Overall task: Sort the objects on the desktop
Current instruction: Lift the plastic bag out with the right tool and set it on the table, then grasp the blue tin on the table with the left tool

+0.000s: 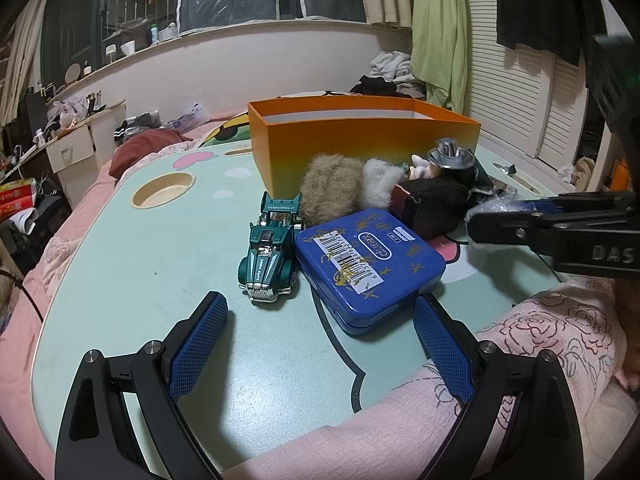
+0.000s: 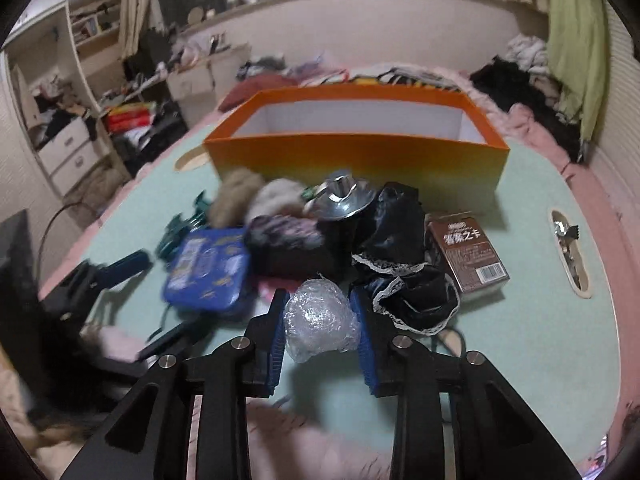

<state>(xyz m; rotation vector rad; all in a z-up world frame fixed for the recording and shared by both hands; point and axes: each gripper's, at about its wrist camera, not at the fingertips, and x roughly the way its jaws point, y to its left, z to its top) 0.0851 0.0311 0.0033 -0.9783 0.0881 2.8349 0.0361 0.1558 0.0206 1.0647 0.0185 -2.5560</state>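
My right gripper [image 2: 320,300] is shut on a crumpled ball of clear plastic wrap [image 2: 320,318], low over the green table [image 2: 520,340] in front of the pile. My left gripper [image 1: 320,304] stands open with nothing held, its pads either side of the near corner of a blue tin [image 1: 370,264]. A green toy car [image 1: 270,250] sits just left of the tin. Behind them lie a brown fur ball [image 1: 328,188], a grey fur ball [image 1: 378,182], a black pouch [image 1: 432,204] and a silver hat-shaped piece [image 2: 342,196]. The orange box [image 2: 360,152] stands open behind.
Black lace-trimmed cloth [image 2: 404,264] and a brown carton [image 2: 468,252] lie at the right of the pile. The table has a round cup recess [image 1: 164,194] at its left and a slot [image 2: 570,252] at its right. Pink bedding [image 1: 540,340] surrounds the table.
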